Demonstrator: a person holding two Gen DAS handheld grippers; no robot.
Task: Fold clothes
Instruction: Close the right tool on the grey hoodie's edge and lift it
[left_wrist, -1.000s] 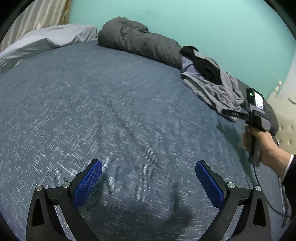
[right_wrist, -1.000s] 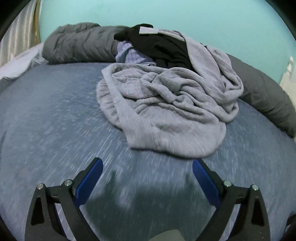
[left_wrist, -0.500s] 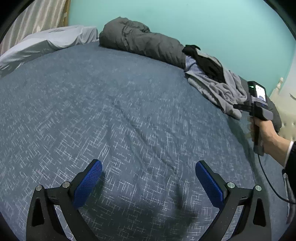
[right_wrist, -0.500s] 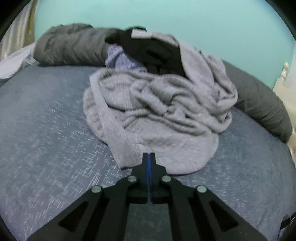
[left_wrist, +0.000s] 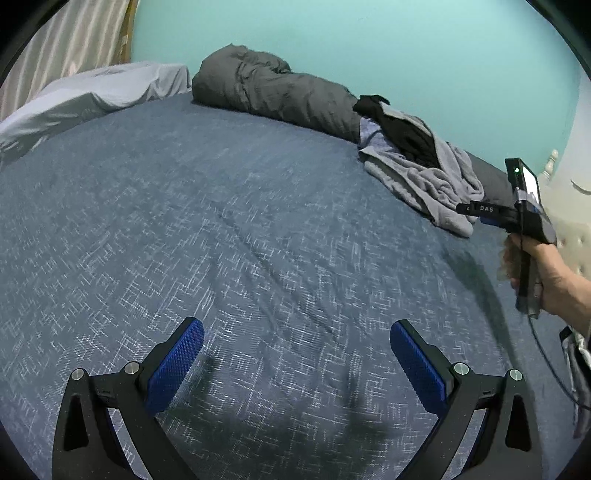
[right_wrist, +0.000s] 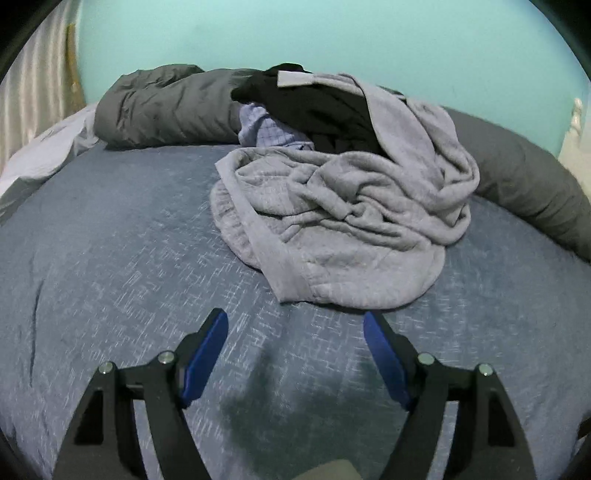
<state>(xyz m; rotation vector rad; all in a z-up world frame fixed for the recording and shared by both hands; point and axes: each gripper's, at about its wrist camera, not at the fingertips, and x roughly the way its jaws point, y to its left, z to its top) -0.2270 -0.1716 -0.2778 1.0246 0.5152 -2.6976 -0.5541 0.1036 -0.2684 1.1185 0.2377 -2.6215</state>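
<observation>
Reopened since half a second ago, when its blue pads were pressed together, the right gripper (right_wrist: 295, 332) now has its jaws spread apart and empty over the bed (right_wrist: 110, 258), its fingertips just short of the near hem of the grey sweatshirt (right_wrist: 351, 221). That sweatshirt lies crumpled at twelve o'clock from this gripper, with a black garment (right_wrist: 317, 107) and a pale checked garment (right_wrist: 266, 133) heaped behind it, all touching.

Going left to right in the left wrist view: a white pillow (left_wrist: 85, 96) sits at ten o'clock by the bed's far-left edge; a rolled dark grey duvet (left_wrist: 273, 92) runs along the teal wall (left_wrist: 406, 48) at twelve; the clothes pile (left_wrist: 421, 173) lies at two o'clock. The left gripper (left_wrist: 295, 349) hangs wide open, holding nothing, as it did before, above a broad bare stretch of blue bedspread between eight and one o'clock. At three o'clock a hand (left_wrist: 554, 280) holds the right tool, whose black arm reads "DAS" (left_wrist: 485, 209).
</observation>
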